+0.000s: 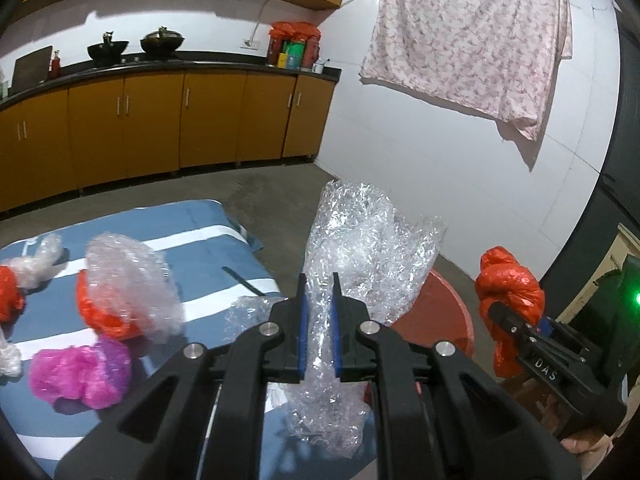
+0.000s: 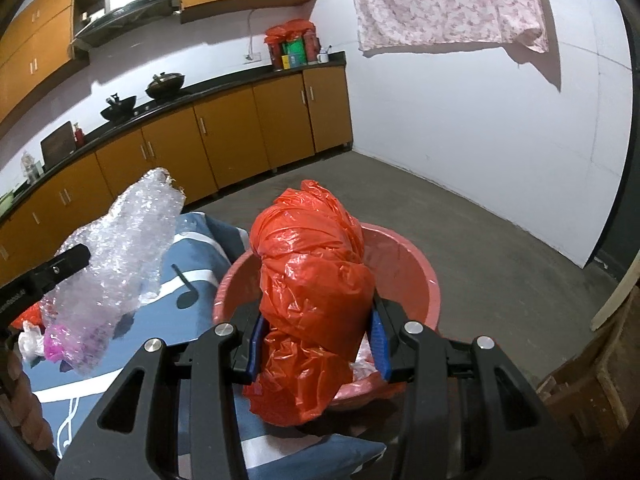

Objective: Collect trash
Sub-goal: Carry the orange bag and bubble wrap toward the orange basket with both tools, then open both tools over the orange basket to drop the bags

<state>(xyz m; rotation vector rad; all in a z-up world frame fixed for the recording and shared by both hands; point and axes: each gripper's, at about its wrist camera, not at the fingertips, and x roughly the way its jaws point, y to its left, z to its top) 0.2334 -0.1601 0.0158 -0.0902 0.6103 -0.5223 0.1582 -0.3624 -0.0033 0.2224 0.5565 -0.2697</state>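
Note:
My left gripper is shut on a tall crumpled piece of clear bubble wrap, held upright above the edge of the blue striped cloth. My right gripper is shut on a knotted orange plastic bag, which hangs over a red plastic basin. The left wrist view shows the basin behind the bubble wrap, and the right gripper with the orange bag to its right. In the right wrist view, the left gripper and its bubble wrap are at the left.
More trash lies on the cloth: an orange bag under bubble wrap, a pink bag and a clear bag. Yellow cabinets line the far wall. A floral sheet hangs on the white wall. Wooden furniture stands at the right.

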